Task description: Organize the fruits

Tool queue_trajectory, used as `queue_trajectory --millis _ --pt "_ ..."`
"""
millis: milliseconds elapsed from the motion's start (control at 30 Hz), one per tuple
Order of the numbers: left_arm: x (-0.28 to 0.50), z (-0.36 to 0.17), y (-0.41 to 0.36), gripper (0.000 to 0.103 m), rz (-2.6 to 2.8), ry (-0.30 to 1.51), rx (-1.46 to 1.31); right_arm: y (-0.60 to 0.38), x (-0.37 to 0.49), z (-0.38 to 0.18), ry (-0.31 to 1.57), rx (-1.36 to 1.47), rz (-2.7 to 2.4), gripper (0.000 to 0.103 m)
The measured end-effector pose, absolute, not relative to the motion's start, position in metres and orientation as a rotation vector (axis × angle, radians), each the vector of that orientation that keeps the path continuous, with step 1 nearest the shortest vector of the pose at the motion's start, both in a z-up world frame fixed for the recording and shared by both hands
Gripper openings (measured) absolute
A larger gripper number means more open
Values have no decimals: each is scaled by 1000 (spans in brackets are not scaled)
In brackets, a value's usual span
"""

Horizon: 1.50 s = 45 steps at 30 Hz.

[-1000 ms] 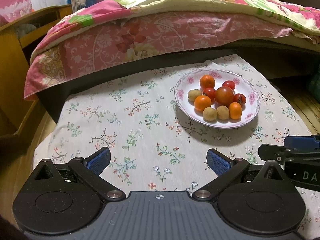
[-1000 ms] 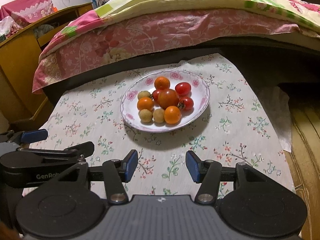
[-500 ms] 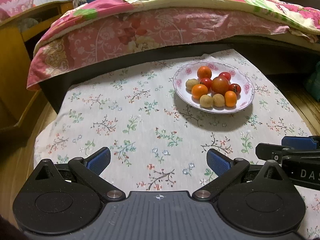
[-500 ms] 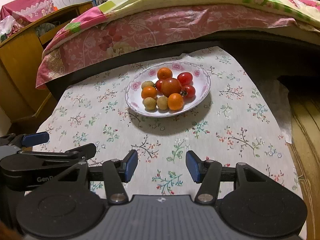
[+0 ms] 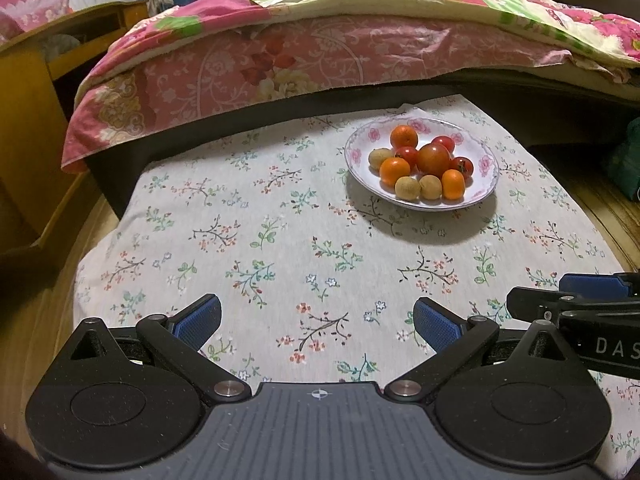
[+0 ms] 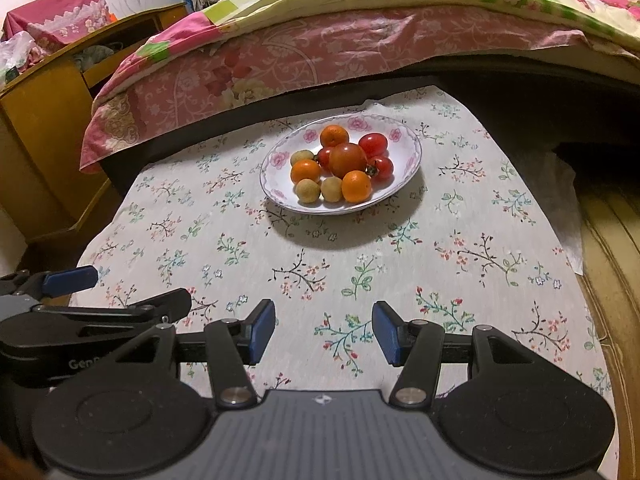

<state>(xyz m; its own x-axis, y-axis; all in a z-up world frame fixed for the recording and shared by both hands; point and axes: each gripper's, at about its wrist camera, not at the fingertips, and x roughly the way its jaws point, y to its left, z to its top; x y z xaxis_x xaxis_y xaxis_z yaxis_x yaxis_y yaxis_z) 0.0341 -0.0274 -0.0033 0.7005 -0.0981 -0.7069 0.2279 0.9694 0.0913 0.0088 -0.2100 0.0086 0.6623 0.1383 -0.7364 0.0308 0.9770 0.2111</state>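
While both tools hang over the near edge of the floral tablecloth [image 5: 280, 240], neither touches anything. Left gripper [image 5: 318, 322]: jaws spread wide, nothing between them. Right gripper [image 6: 323, 334]: jaws partly apart, likewise empty. Plate [image 6: 280, 184] with pink-flower rim sits on the cloth's far half, well apart from both grippers, holding the fruits [image 6: 348, 159]: oranges, red tomatoes, small tan ones, clustered and touching.

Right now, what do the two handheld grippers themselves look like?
Both match: the left gripper and right gripper have matte black plastic bodies with round discs on each side, a ribbed grey centre plate, silver pivot screws and blue ribbed pads on the jaws. White lettering marks their sides. No cables, hands or sleeves show.
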Motion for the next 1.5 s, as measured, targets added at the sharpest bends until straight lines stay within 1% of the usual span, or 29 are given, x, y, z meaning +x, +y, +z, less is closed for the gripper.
queue_trajectory --millis 1500 --pt "-4 -14 -15 103 -170 814 189 -194 -26 -1 902 172 72 53"
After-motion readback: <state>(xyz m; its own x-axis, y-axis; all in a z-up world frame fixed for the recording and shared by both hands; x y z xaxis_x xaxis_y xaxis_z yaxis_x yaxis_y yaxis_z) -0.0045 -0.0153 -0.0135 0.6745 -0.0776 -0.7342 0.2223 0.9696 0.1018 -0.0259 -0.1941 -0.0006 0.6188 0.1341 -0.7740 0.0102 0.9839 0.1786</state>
